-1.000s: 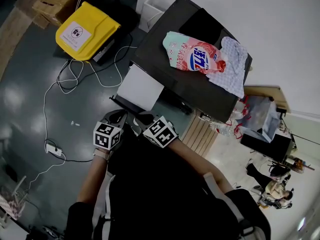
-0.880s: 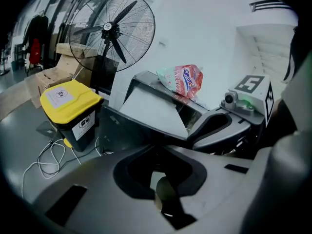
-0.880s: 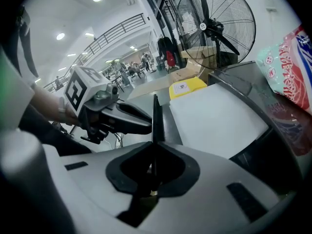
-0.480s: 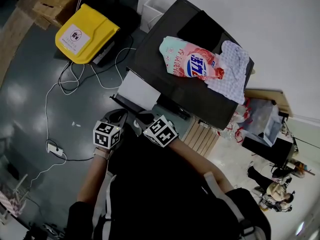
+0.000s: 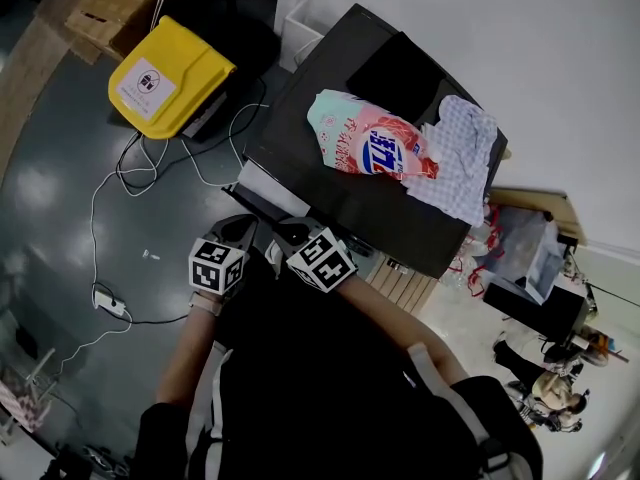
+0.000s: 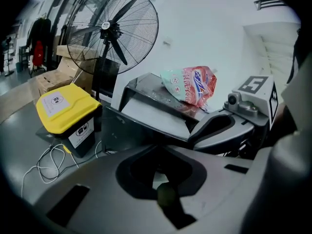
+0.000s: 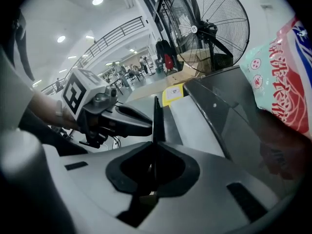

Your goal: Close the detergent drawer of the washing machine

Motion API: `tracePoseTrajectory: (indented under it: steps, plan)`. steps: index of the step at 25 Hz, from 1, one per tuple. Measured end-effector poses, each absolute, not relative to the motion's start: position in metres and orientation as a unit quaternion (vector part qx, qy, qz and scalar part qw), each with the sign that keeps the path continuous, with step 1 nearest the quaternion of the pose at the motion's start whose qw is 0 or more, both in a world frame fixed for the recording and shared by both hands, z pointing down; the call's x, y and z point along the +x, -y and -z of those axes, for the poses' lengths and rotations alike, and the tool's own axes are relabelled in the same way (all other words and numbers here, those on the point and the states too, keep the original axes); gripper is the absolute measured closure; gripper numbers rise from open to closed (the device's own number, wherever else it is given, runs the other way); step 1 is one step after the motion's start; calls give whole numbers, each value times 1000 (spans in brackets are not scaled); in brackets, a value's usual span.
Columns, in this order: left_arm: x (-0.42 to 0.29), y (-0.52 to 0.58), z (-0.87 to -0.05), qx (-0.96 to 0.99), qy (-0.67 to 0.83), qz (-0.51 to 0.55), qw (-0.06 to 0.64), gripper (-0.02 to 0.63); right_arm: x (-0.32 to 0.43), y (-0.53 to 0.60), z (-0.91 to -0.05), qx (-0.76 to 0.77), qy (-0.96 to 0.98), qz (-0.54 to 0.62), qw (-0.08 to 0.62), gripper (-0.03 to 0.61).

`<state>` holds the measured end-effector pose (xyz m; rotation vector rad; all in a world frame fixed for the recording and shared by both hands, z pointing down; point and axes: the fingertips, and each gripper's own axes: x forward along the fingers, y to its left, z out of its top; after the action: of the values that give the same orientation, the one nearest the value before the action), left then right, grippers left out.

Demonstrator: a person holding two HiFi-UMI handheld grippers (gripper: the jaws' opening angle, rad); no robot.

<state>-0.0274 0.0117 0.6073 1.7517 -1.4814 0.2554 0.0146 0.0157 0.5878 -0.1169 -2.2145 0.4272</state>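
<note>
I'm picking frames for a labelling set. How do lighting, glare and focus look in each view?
Head view: fisheye bending, dark corners, sheen patches on the floor; the detergent bag stays legible. Left gripper view: the close foreground is soft, the fan crisp. Right gripper view: ceiling lights flare, the bag stretches at the edge.

On the washing machine [image 5: 300,133] the detergent bag [image 5: 372,148] carries a blue emblem with white Chinese characters, perhaps 2, too blurred to read. Far left, the yellow bin [image 5: 185,63] bears a white label [image 5: 147,80] with a dark pictogram, its print illegible.
</note>
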Motion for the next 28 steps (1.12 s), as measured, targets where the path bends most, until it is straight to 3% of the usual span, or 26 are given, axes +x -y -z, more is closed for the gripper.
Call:
tracePoseTrajectory:
  steps: [19, 28]
  plan:
    - [-29, 20, -605, 754, 508, -117, 399, 601, 6, 20, -585, 22, 879, -185, 439, 518]
    - [-51, 20, -607, 793, 437, -147, 398, 603, 14, 31, -586, 142, 855, -223, 445, 416]
